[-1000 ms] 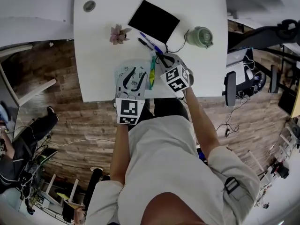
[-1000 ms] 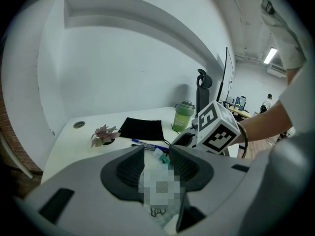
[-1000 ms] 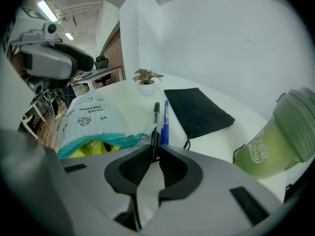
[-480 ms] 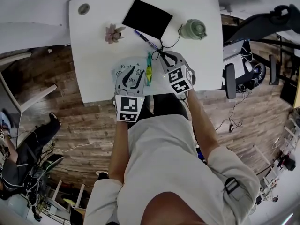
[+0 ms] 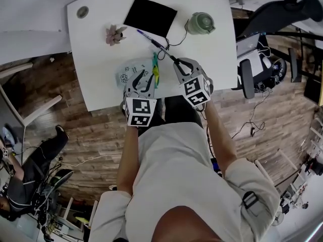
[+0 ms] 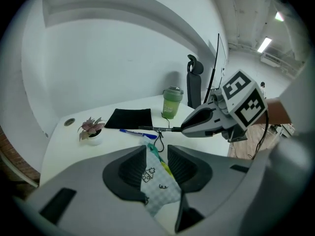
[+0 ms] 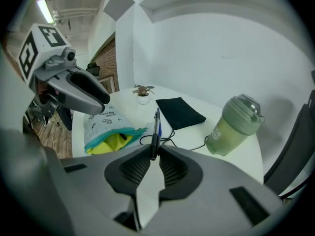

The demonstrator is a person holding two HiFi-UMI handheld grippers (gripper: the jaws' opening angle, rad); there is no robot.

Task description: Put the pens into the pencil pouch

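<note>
The pencil pouch point(image 5: 132, 73), pale checked cloth with small drawings, lies near the table's front edge, its teal-zipped mouth showing yellow lining point(image 7: 112, 142). My left gripper point(image 5: 143, 79) has the pouch's edge point(image 6: 157, 181) between its pads, and the jaws are closing on it. My right gripper point(image 5: 177, 62) is shut on a black pen point(image 7: 154, 134), held just above the table to the right of the pouch's mouth. A blue pen point(image 5: 144, 35) lies on the table further back, beside the black pen's far tip.
A black flat pad point(image 5: 150, 16) and a green lidded bottle point(image 5: 200, 22) stand at the back of the white table point(image 5: 96, 59). There is a small potted plant point(image 5: 114, 34) at back left. A black cable point(image 5: 166, 47) loops between pens and bottle. An office chair point(image 5: 247, 77) is off the right edge.
My right gripper has lifted the black pen away from the blue one and drawn it back toward the pouch's mouth. My left gripper stays on the pouch's edge, a little lower.
</note>
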